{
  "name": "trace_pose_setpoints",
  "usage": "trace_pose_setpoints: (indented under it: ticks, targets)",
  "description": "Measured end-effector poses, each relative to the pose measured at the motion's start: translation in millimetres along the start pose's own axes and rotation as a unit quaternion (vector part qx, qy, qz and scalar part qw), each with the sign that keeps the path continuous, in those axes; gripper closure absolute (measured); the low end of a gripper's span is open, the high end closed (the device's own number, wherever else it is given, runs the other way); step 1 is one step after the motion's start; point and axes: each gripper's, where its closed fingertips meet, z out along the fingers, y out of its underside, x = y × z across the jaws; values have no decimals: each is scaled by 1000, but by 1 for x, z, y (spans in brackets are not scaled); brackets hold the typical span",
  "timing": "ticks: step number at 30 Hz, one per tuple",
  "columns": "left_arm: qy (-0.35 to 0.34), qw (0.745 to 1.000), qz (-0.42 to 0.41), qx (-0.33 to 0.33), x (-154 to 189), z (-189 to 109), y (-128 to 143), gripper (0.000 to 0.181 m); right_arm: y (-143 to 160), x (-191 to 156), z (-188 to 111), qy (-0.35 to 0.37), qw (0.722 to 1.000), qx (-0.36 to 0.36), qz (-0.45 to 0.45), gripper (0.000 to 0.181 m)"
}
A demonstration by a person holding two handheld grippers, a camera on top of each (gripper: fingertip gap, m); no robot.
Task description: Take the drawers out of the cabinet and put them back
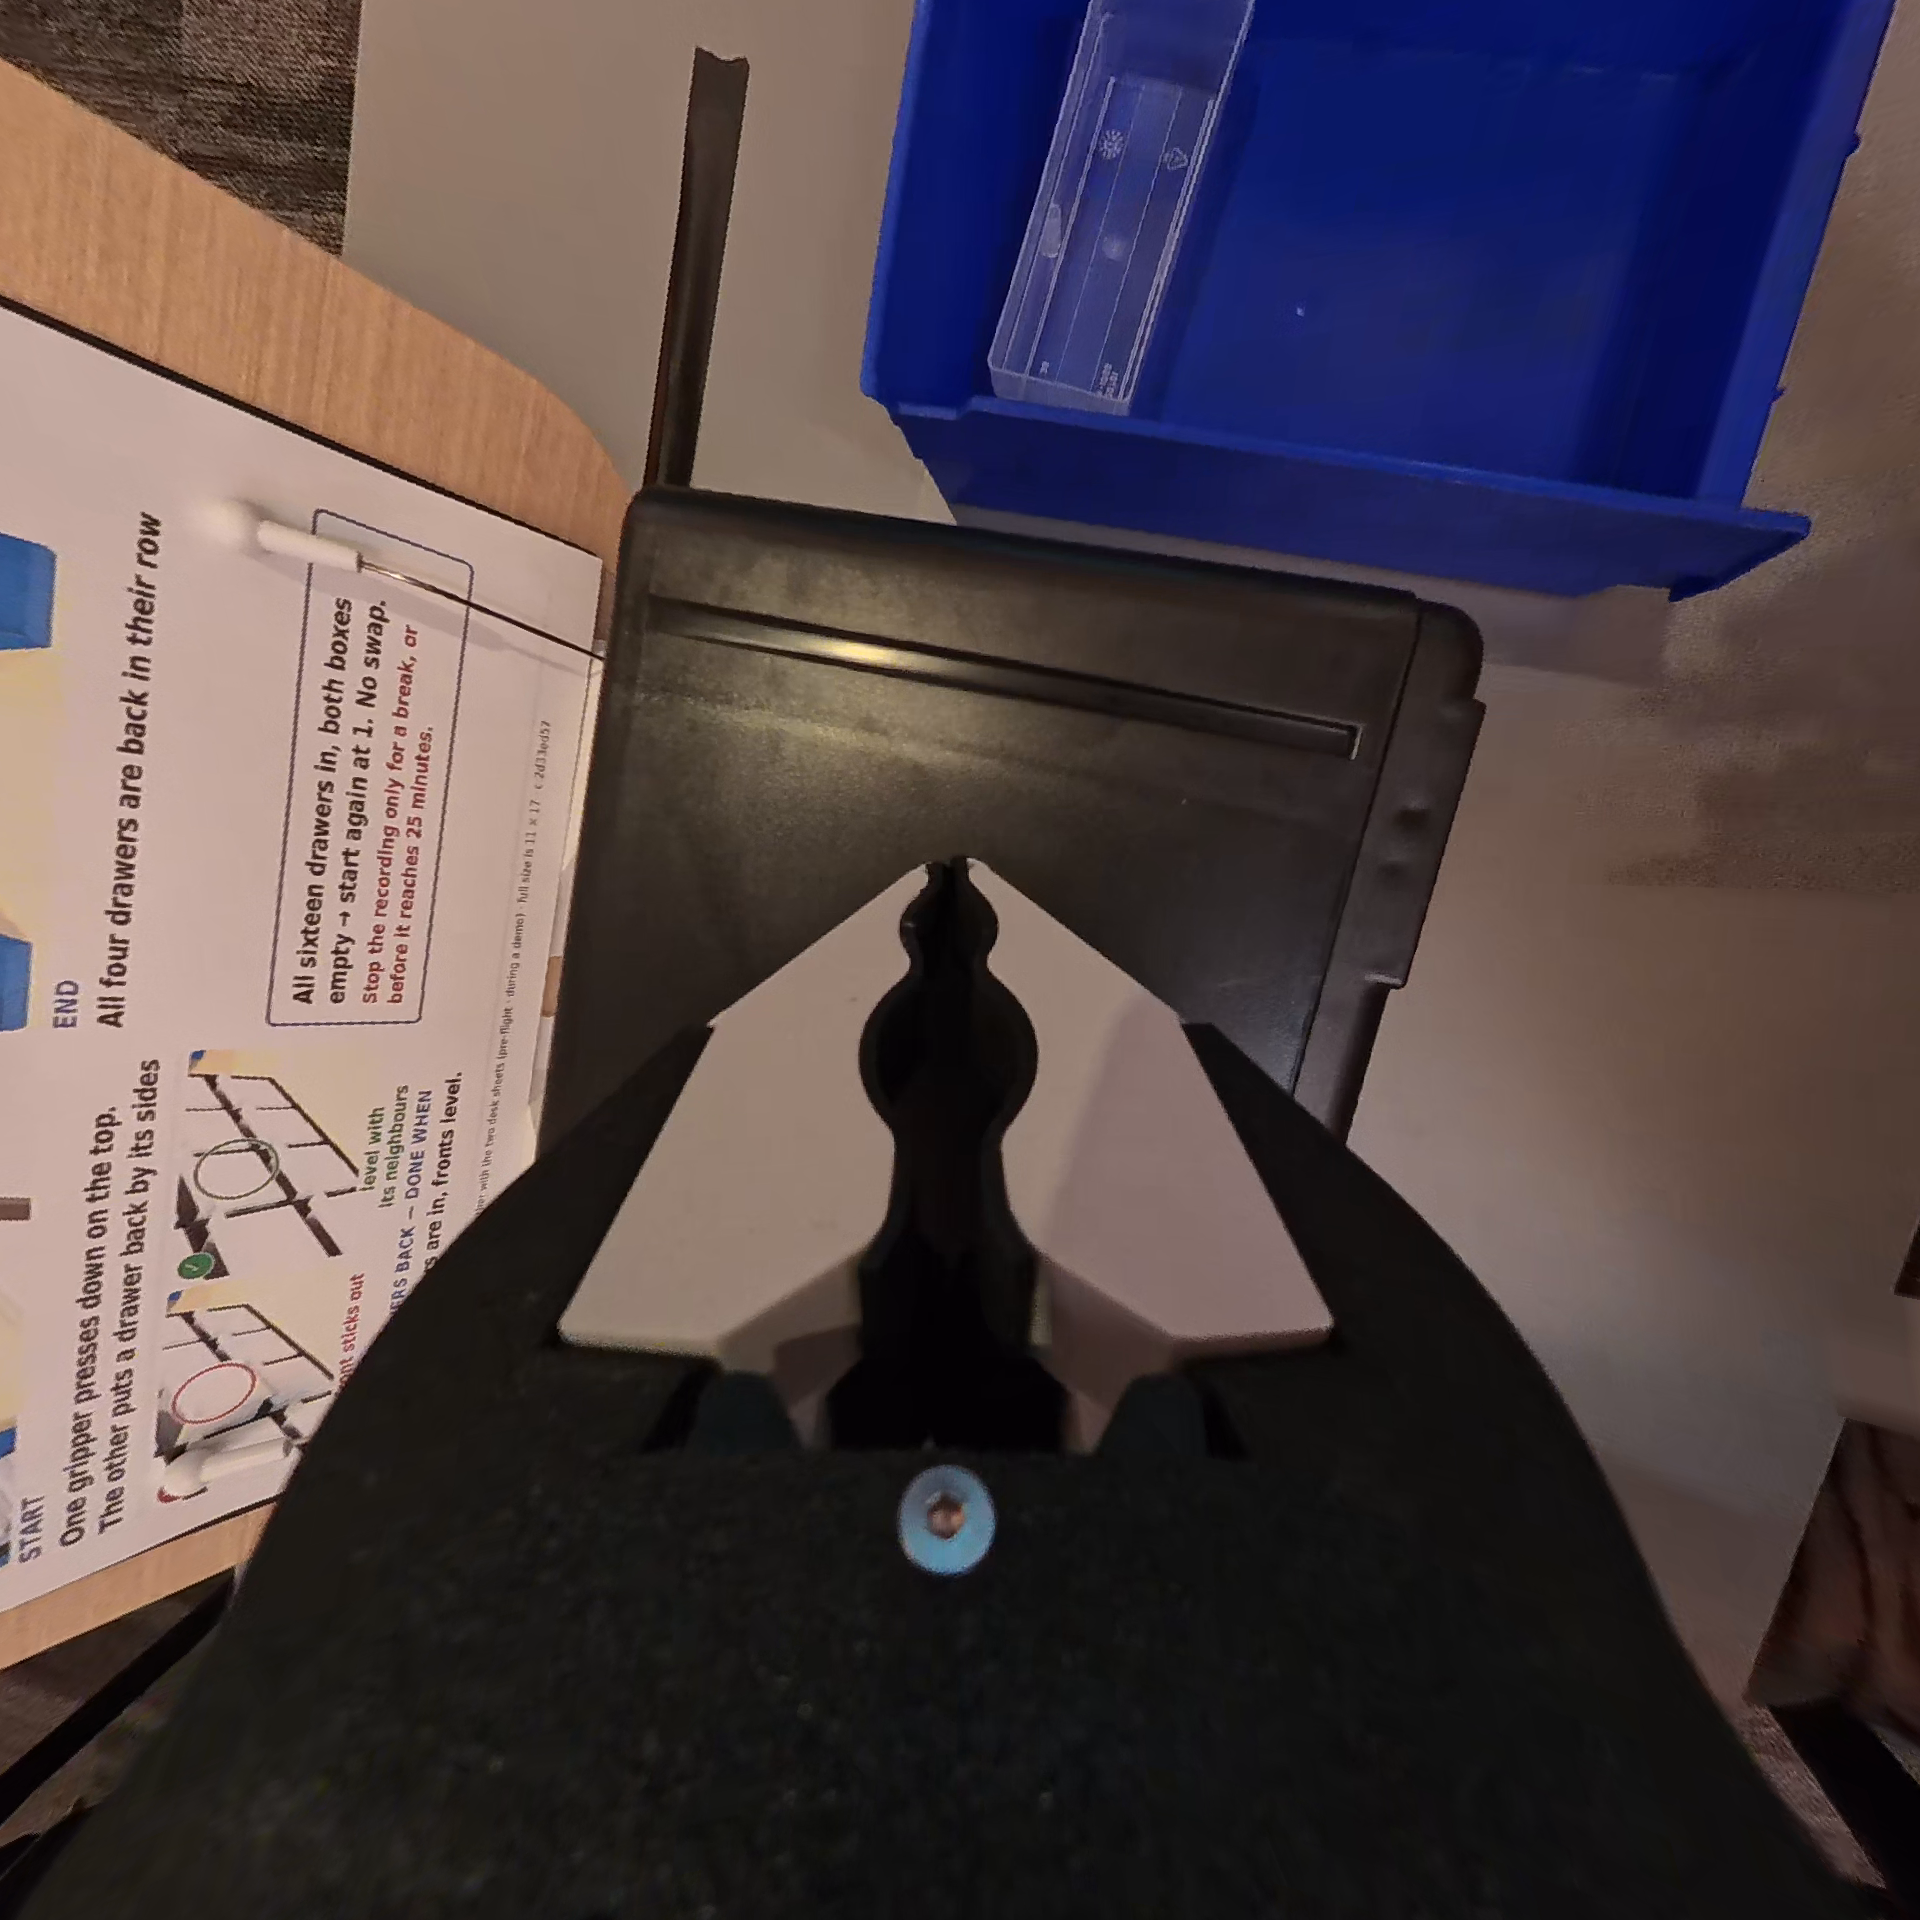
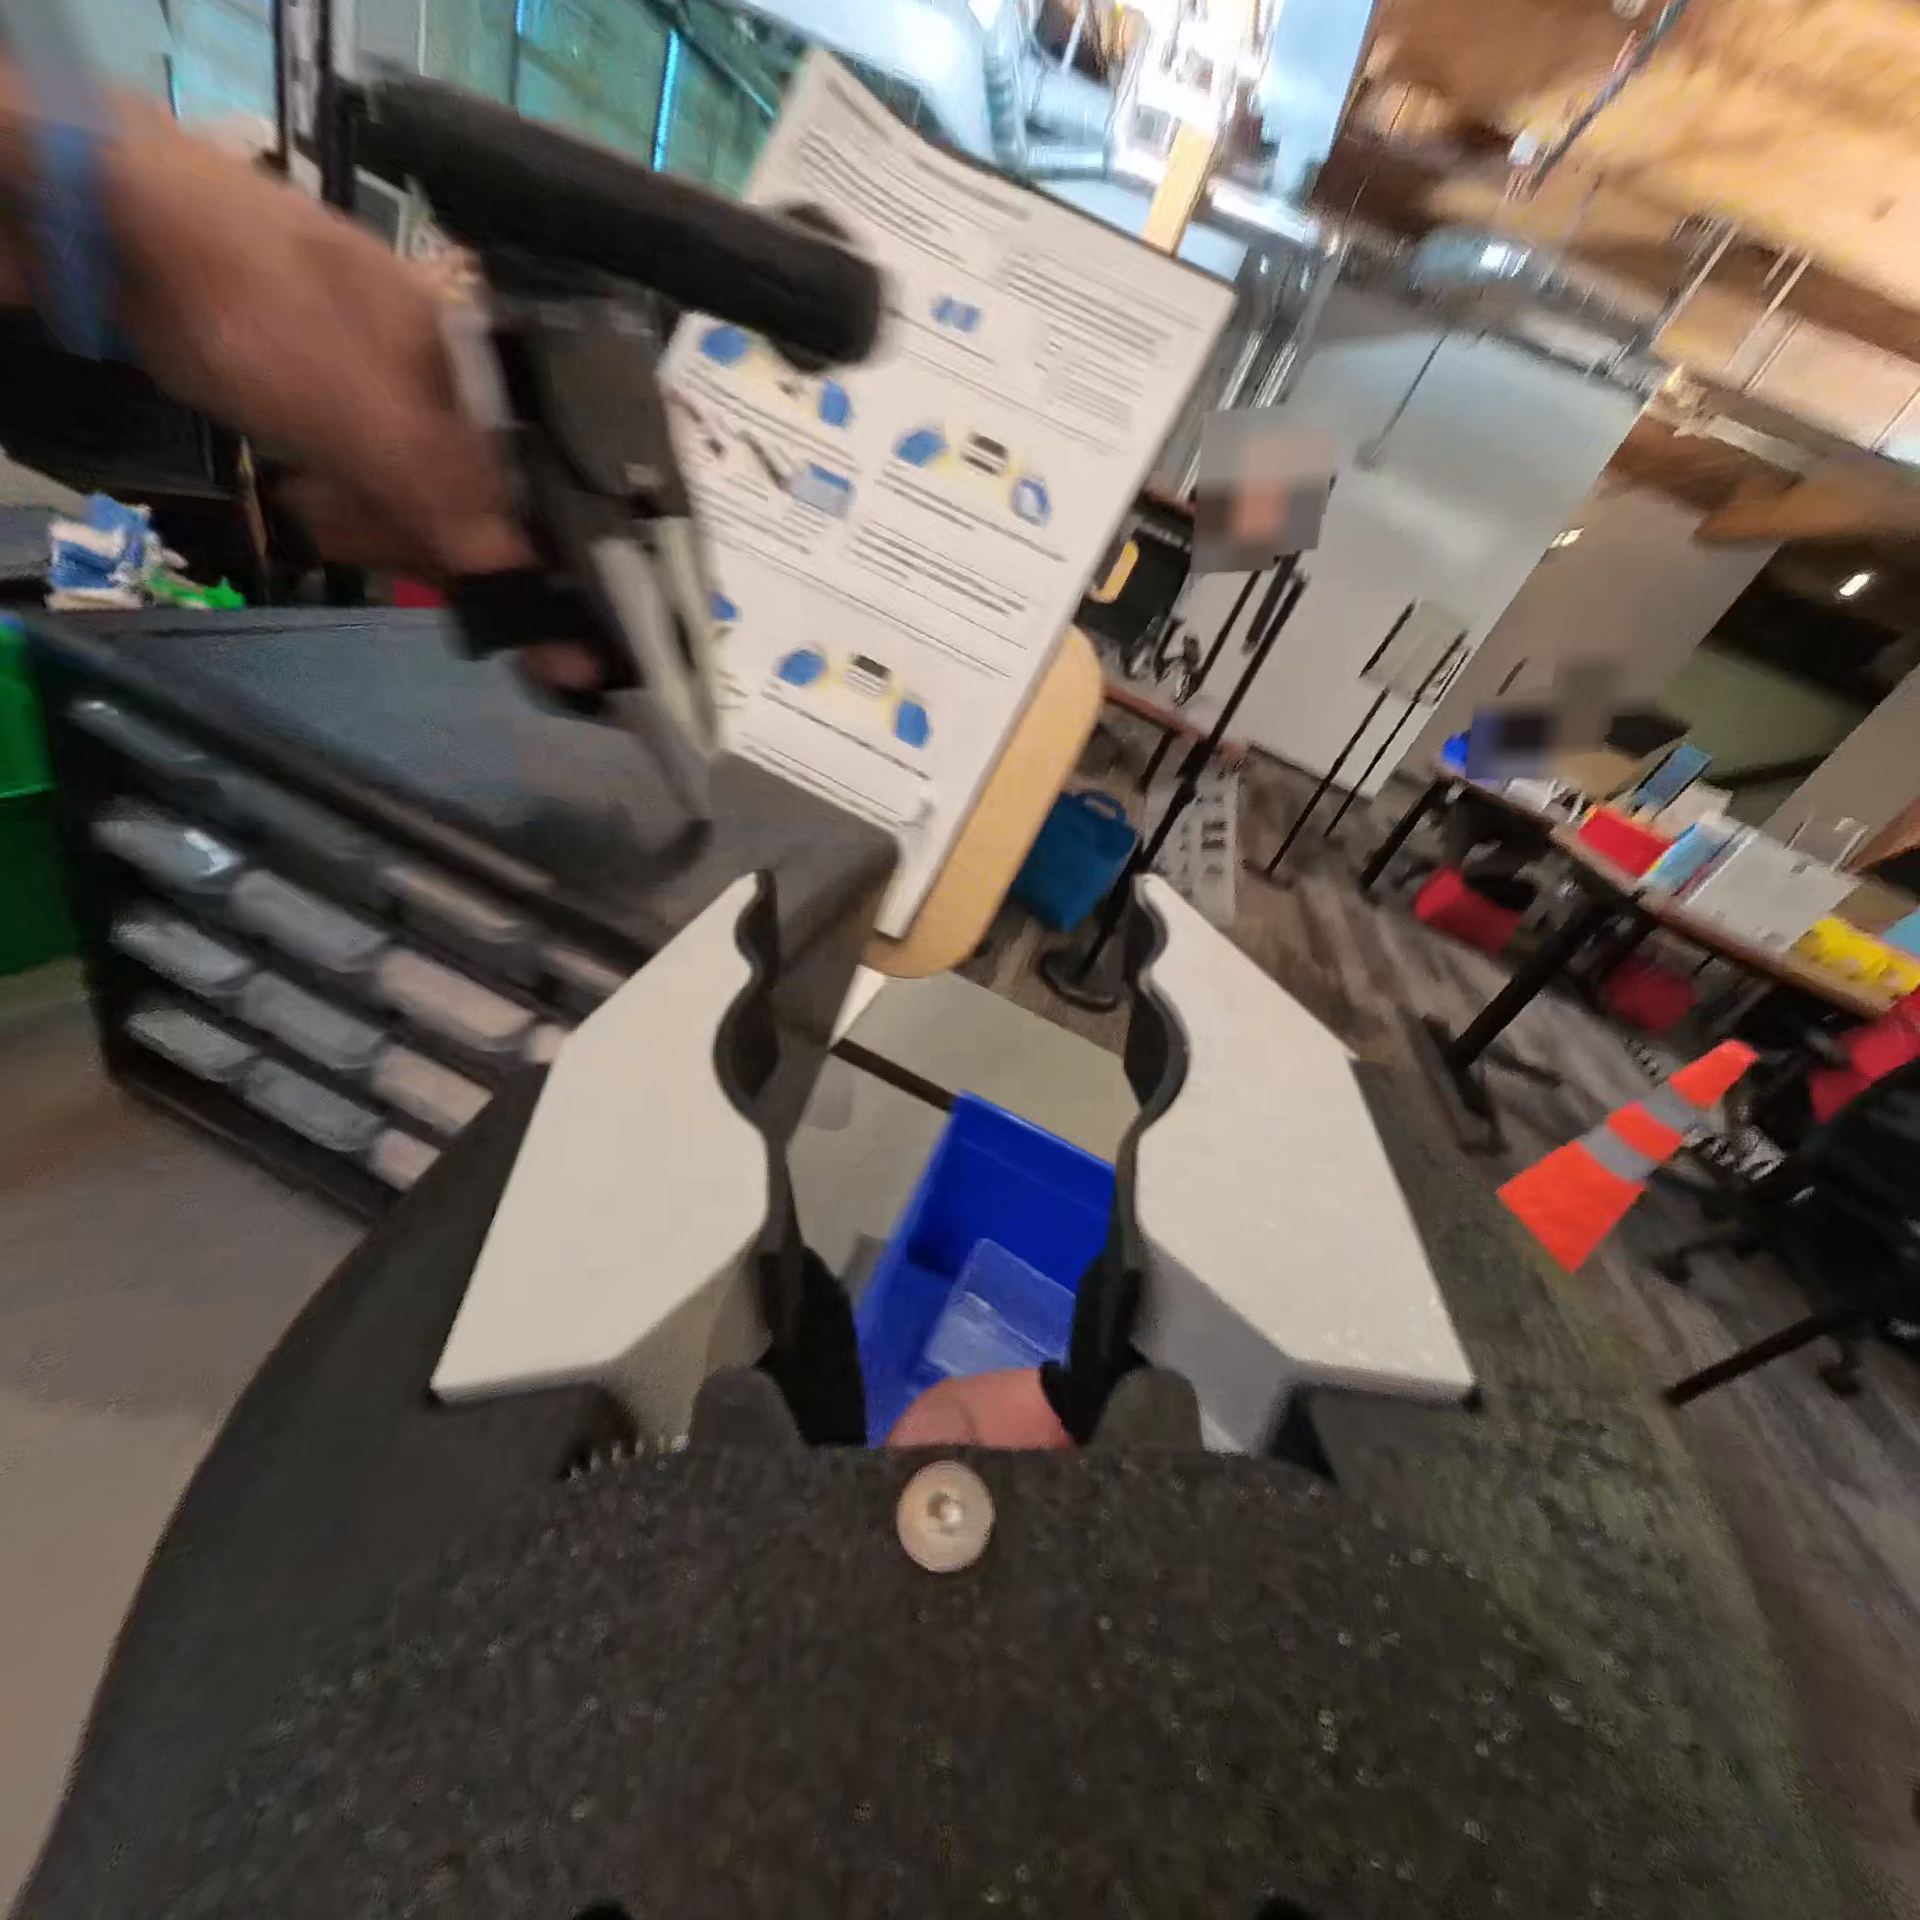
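Note:
The black cabinet (image 1: 987,748) is seen from above in the left wrist view. My left gripper (image 1: 951,868) is shut and empty, with its tips on or just above the cabinet top. In the right wrist view the cabinet (image 2: 312,935) shows rows of clear drawers in its front, and a hand holds the left gripper (image 2: 681,800) down on its top. My right gripper (image 2: 951,894) is open and empty, held in the air above a blue bin (image 2: 997,1153). One clear drawer (image 1: 1122,229) lies in the blue bin (image 1: 1455,488); it also shows in the right wrist view (image 2: 997,1320).
An instruction sheet on a wooden board (image 1: 260,831) stands right beside the cabinet, also in the right wrist view (image 2: 935,468). A green bin (image 2: 21,810) is at the far left. An orange cone (image 2: 1631,1143) and tables (image 2: 1714,935) with coloured bins are at the right.

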Motion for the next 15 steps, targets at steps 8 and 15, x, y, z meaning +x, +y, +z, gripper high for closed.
trace_pose_setpoints:
  ticks: [8, 15]
  targets:
    - [-3, 1000, -2, -12, 0, 0, 0, 181, 66, -163, 12, 173, 958, -38, -224, 153]
    - [-5, 1000, 4, -22, 0, 0, 0, 181, 130, -184, 65, 170, 912, -101, -359, 156]
